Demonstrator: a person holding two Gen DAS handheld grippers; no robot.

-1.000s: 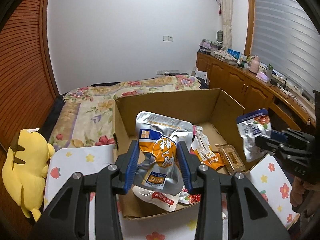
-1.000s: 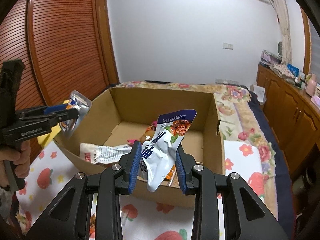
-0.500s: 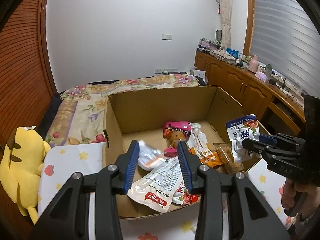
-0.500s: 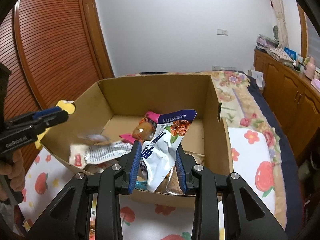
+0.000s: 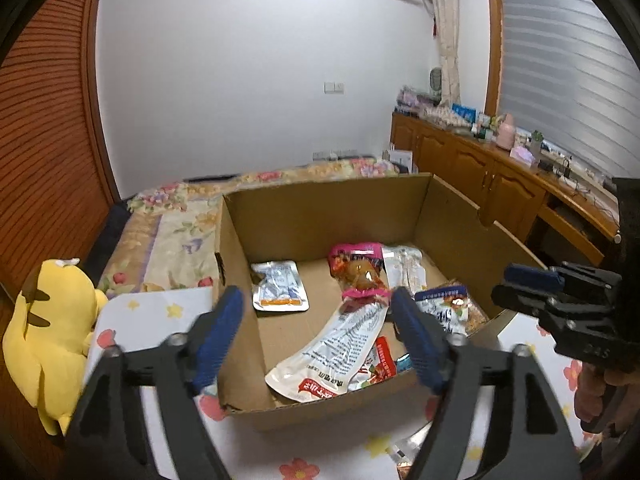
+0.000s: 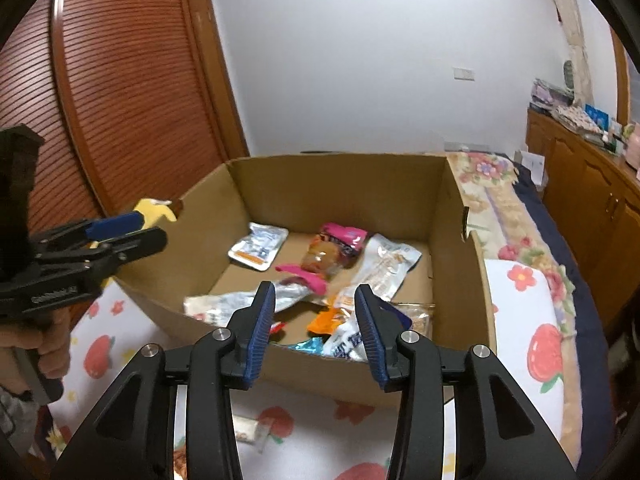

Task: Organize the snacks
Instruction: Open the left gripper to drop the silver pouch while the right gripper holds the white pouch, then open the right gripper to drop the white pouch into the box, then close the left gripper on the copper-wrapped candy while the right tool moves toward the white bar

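Nearest the lens, the left gripper (image 5: 318, 334) has just been opening and its 2 blue pads stand wide apart with nothing pressed between them; it hangs over the near wall of the cardboard box (image 5: 332, 412). The right gripper (image 6: 315, 322) has also just been opening, its jaws parted and empty above the same near wall, and the white and blue packet (image 6: 349, 340) lies loose in the box just beyond its fingertips. A hand (image 6: 48, 340) holds the left tool at the left edge of the right wrist view.

The box sits on a white cloth printed with flowers and fruit (image 6: 532, 344). Inside it lie several snack packs: a long white pouch (image 5: 340, 344) in front, a pink-edged pack (image 5: 360, 272) in the middle, a small silver pouch with an orange strip (image 5: 278, 286) alone toward the left, and a white and orange wrapper (image 6: 384, 268) toward the right.

A yellow plush toy (image 5: 48, 332) sits left of the box. Further back is a floral bedspread (image 5: 172, 236), then wooden cabinets (image 5: 472, 172) along the right wall
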